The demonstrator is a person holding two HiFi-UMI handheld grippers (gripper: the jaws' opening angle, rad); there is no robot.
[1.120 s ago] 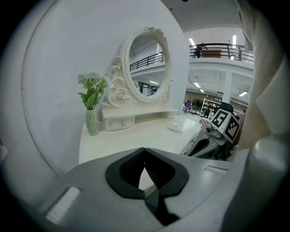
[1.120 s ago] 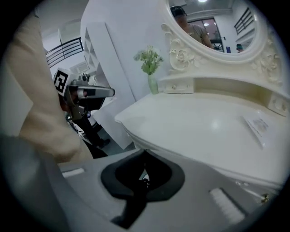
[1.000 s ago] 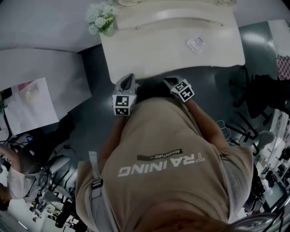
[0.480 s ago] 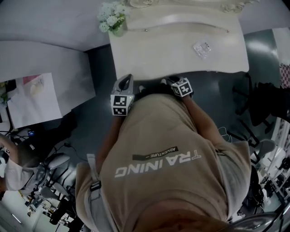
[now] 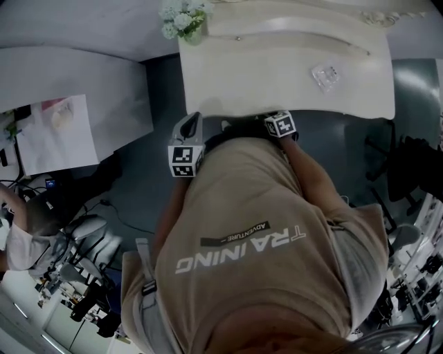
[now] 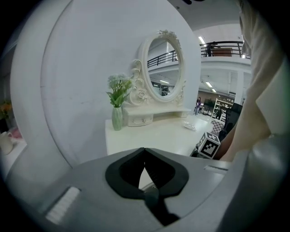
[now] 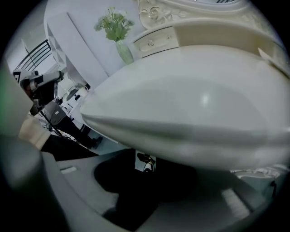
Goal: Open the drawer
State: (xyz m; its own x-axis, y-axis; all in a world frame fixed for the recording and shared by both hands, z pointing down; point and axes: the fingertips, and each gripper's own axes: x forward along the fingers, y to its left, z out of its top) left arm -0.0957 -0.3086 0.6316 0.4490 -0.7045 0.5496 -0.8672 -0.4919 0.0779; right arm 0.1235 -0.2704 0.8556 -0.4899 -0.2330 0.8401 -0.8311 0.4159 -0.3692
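Observation:
A white vanity table (image 5: 277, 76) stands before me, seen also in the left gripper view (image 6: 154, 136) and from under its front edge in the right gripper view (image 7: 190, 108). A small drawer box (image 6: 140, 119) (image 7: 156, 41) sits at its back under an oval mirror (image 6: 164, 68). My right gripper (image 5: 271, 119) (image 7: 147, 165) is tucked at the table's front edge, pointing steeply down. Its jaws are opening, with nothing between them. My left gripper (image 5: 192, 122) (image 6: 145, 154) hovers shut and empty off the table's front left corner.
A vase of flowers (image 5: 183, 21) (image 6: 118, 108) stands at the table's back left and a clear packet (image 5: 325, 75) lies at its right. A white desk with papers (image 5: 69, 83) is to the left, a dark chair (image 5: 415, 166) to the right, and cluttered equipment at lower left.
The right gripper has sunk below the table's front edge and its jaws have parted. The left gripper has crept toward the table. The table lies nearer in the head view.

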